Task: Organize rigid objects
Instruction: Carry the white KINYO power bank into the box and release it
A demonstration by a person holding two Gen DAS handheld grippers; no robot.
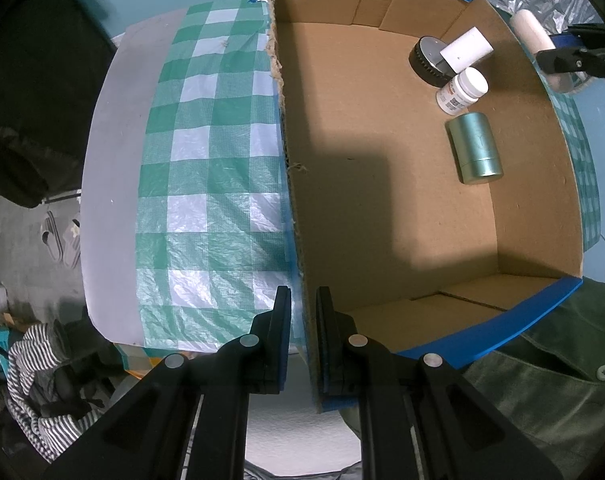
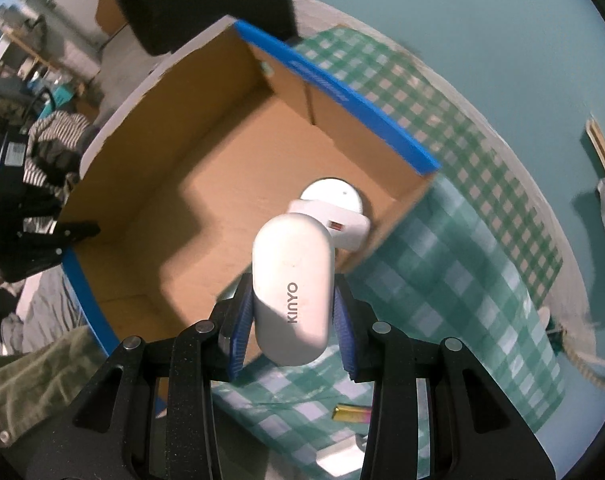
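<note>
The left claw sits closest to its lens, jaws closed on the torn cardboard wall of the box, one finger outside and one inside. In the right wrist view the right claw grips a white case marked KINYO, its blue pads pressed on both sides. The case hangs above the box's near corner and hides part of the floor behind it, along with most of what lies there.

Four things lie in the box, all in the far right corner as the left wrist view has it: a black disc with a metal face, a white block leaning on it, a white bottle on its side, and a teal tin, also lying down. The bottle's label is too small to read. From the right wrist only the disc and the block show, both partly covered by the case; the bottle and tin are hidden.

Past the box's right wall, the left wrist view catches the case again, cut off by the wall, with one black finger of the right claw across it.

The table carries a green checked cloth. On it, under the right claw, lie a small gold bar and a white thing, both cut off by the claw's fingers and hard to identify. A striped garment lies below the table edge, blurred.
</note>
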